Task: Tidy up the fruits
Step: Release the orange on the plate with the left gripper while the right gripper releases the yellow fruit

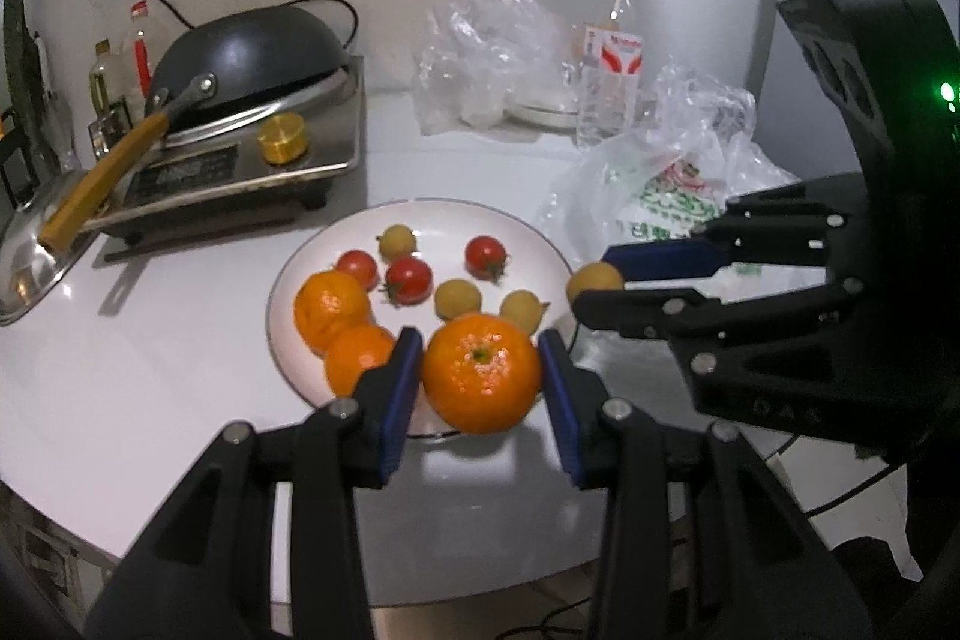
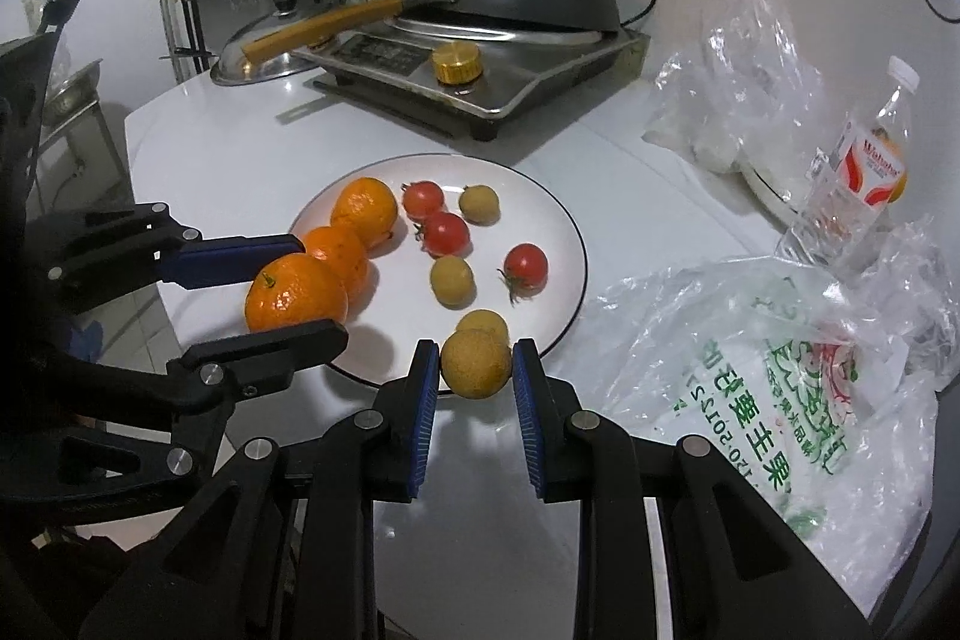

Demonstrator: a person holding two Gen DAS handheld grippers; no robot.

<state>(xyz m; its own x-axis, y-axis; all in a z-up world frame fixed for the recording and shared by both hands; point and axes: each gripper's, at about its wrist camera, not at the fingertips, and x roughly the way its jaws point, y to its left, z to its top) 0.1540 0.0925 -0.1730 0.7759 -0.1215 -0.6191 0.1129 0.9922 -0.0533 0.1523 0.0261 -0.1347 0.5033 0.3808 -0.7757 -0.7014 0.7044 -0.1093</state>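
Note:
A white plate [image 1: 336, 244] [image 2: 558, 214] on the white table carries two oranges [image 1: 331, 307], three cherry tomatoes [image 1: 409, 279] and three small yellow-brown fruits [image 1: 457, 298]. My left gripper [image 1: 480, 370] [image 2: 282, 292] is shut on a third orange [image 1: 480, 381] [image 2: 294, 301], held just over the plate's near edge beside the other oranges. My right gripper [image 2: 475, 364] [image 1: 594, 283] is shut on another yellow-brown fruit [image 2: 476, 363] [image 1: 594, 280], held low over the plate's rim next to one that lies on the plate.
A cooker [image 1: 240, 166] with an upturned black wok [image 1: 258, 46] stands behind the plate. Crumpled clear plastic bags [image 2: 774, 376], a water bottle [image 1: 612, 58] and a second dish [image 2: 774, 196] lie to the right. The table's near edge [image 1: 180, 568] is close.

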